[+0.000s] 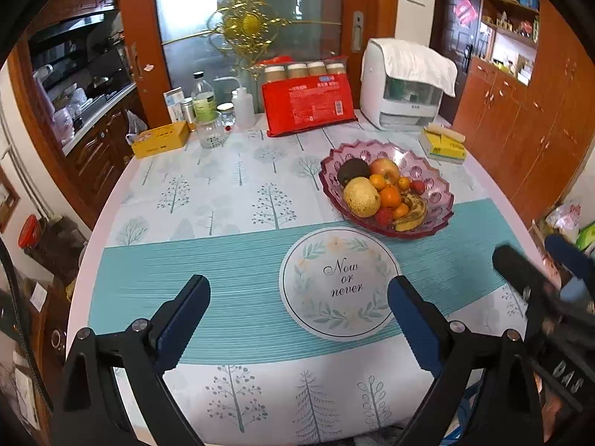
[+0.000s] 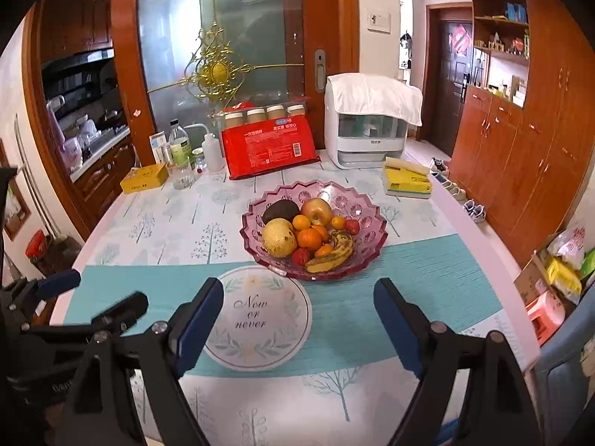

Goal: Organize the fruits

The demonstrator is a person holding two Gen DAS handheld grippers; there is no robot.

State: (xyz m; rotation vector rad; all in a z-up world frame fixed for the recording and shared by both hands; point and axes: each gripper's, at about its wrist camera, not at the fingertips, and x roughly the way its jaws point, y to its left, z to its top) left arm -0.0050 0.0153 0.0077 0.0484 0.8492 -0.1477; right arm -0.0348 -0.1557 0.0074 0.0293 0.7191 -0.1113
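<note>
A pink glass fruit bowl (image 1: 435, 171) (image 2: 364, 208) stands on the table right of centre. It holds a yellow pear (image 1: 360, 197) (image 2: 279, 238), an apple (image 1: 385, 169) (image 2: 317, 211), an avocado (image 1: 352, 169) (image 2: 280, 211), several oranges (image 1: 390, 197) (image 2: 309, 239), strawberries (image 1: 417, 186) (image 2: 351, 226) and a spotted banana (image 1: 412, 215) (image 2: 333, 252). My left gripper (image 1: 299, 297) is open and empty over the near table, left of the bowl. My right gripper (image 2: 299, 301) is open and empty, just in front of the bowl. The right gripper also shows in the left wrist view (image 1: 535, 260).
At the back of the table (image 1: 230, 200) stand a red package (image 1: 308, 102) (image 2: 269, 150), a white appliance (image 1: 405, 85) (image 2: 368, 122), bottles (image 1: 203, 100) (image 2: 178, 143), a glass (image 1: 210, 130) and yellow boxes (image 1: 160, 139) (image 2: 407, 180). Wooden cabinets (image 2: 520, 148) line the right.
</note>
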